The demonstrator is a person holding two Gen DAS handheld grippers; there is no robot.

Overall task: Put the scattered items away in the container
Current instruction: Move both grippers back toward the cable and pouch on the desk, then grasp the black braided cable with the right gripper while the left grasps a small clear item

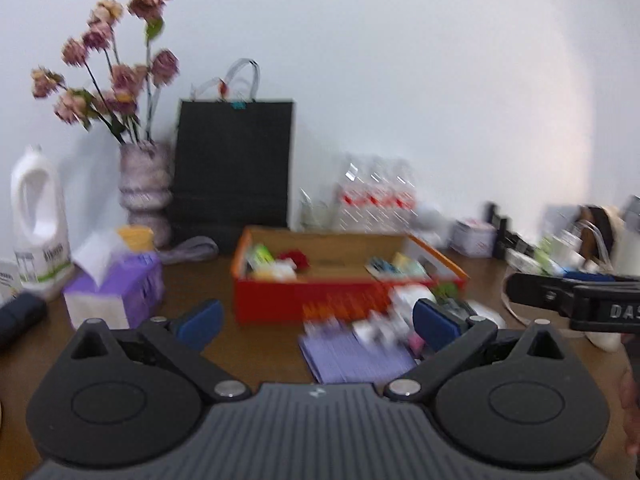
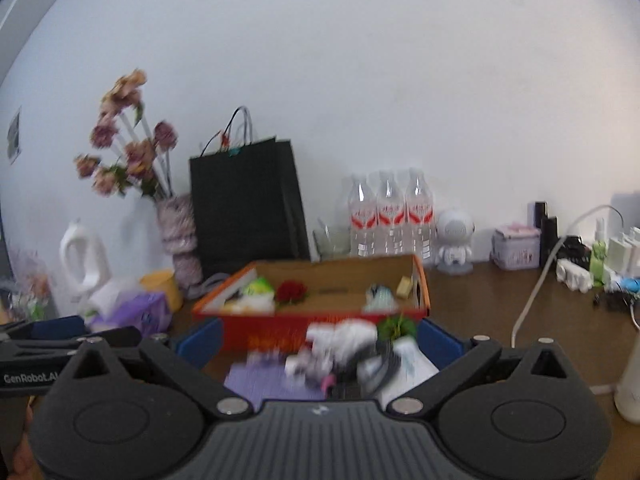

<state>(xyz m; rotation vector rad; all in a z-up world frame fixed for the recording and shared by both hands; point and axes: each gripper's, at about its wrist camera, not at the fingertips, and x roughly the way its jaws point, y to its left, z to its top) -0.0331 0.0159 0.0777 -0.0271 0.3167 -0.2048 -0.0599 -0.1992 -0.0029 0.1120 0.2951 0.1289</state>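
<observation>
Hovering both tongs, left (image 1: 316, 322) and right (image 2: 320, 338), wide apart and empty, we should descend slowly over the blurred small-item pile (image 2: 344, 350) before the shallow orange cardboard box (image 2: 320, 314).

I see the container (image 2: 320, 314), an open shallow cardboard box with an orange-red outer wall and plain brown inside, sitting flat on the bench. Inside it lie a red flower-like thing (image 2: 291, 291), a yellow-green packet (image 2: 259, 288) at the left end, and a pale bluish item (image 2: 380, 295) and small tan block (image 2: 405, 286) toward the right. Just in front of its near wall sits a blurred heap: a purple flat pad (image 1: 356, 354), white and pink bits (image 2: 340, 344), and a green leafy sprig (image 2: 396, 326).
</observation>
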